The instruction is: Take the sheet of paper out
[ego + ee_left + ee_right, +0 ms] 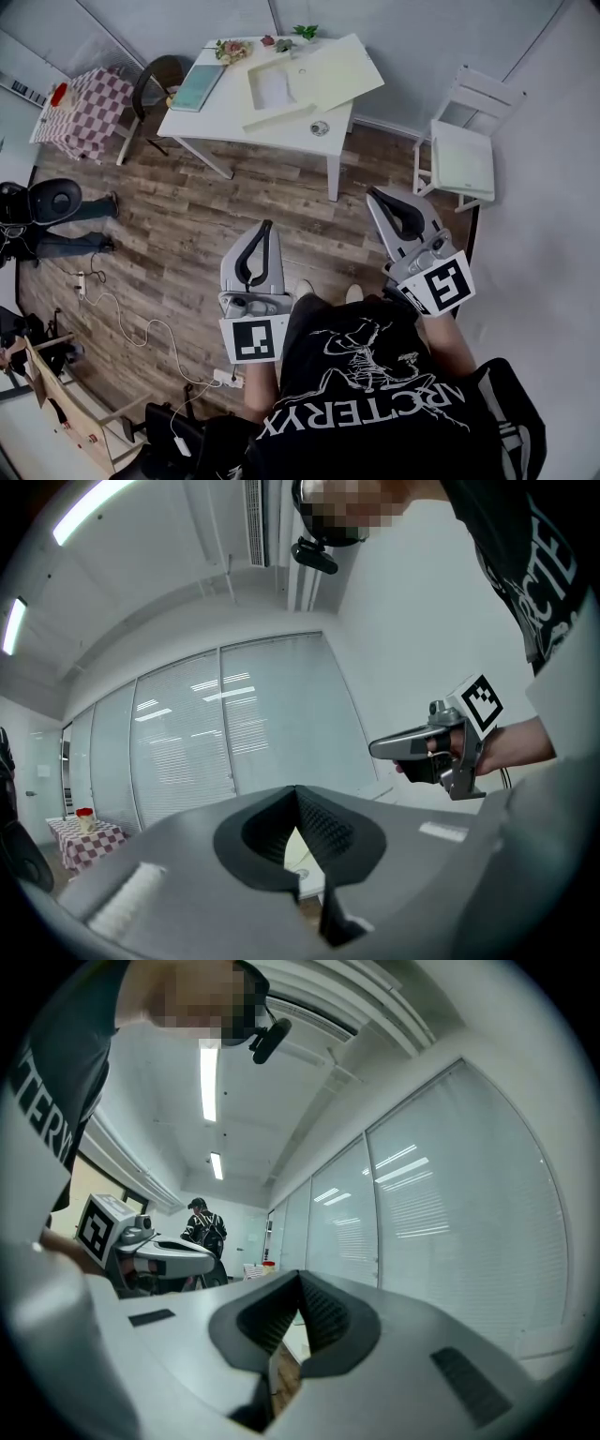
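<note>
A white table (pixel 216 117) stands far ahead across the wooden floor. On it lies an open pale-yellow folder (pixel 337 70), with a white sheet of paper (pixel 272 86) in its left half. My left gripper (pixel 267 227) and right gripper (pixel 373 193) are held level in front of the person's body, well short of the table. Both are shut, with nothing between the pads. The left gripper view has its own jaws (pixel 296 789) closed to a point and the right gripper (pixel 422 747) off to the right. The right gripper view shows closed jaws (pixel 300 1275) and the left gripper (pixel 169 1258) beside them.
A teal book (pixel 199 86), flowers (pixel 232 49) and a small round object (pixel 320 127) share the table. A white chair (pixel 462 155) stands to its right; a checkered table (pixel 84 111) and dark chair (pixel 155 80) to its left. A person (pixel 56 216) sits at far left; a cable (pixel 131 323) trails on the floor.
</note>
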